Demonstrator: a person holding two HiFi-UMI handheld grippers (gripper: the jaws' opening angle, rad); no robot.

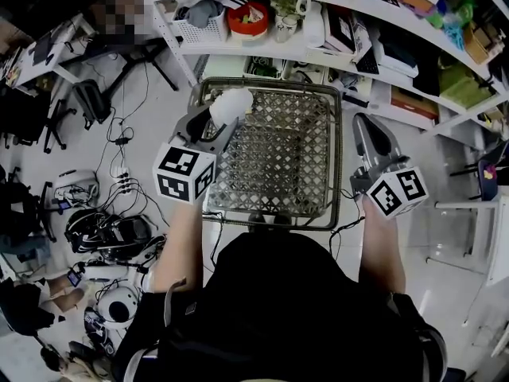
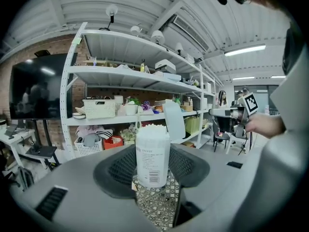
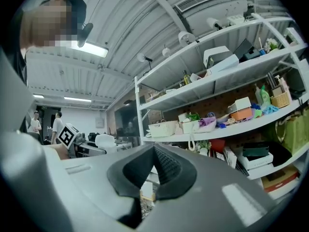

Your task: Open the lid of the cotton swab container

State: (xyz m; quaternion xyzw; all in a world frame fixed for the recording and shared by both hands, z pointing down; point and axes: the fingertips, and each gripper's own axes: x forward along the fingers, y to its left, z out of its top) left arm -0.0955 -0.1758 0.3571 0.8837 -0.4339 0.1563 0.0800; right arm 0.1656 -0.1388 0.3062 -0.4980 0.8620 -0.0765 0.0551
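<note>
The left hand-held gripper (image 1: 213, 127) held the cotton swab container (image 2: 152, 153) by its sides, standing straight up over the wire bench (image 1: 278, 165). The right hand-held gripper (image 3: 153, 170) was squeezed shut with nothing in it, well off to the container's right, so the left hand was the near one and any reach to the top had to come from the right. The container was full of white swabs (image 2: 152, 128), and its clear lid (image 2: 174, 120) looked flipped up already.

The right hand-held gripper (image 3: 154, 153) faces cluttered white shelves (image 3: 217, 88), jaws pressed together.
</note>
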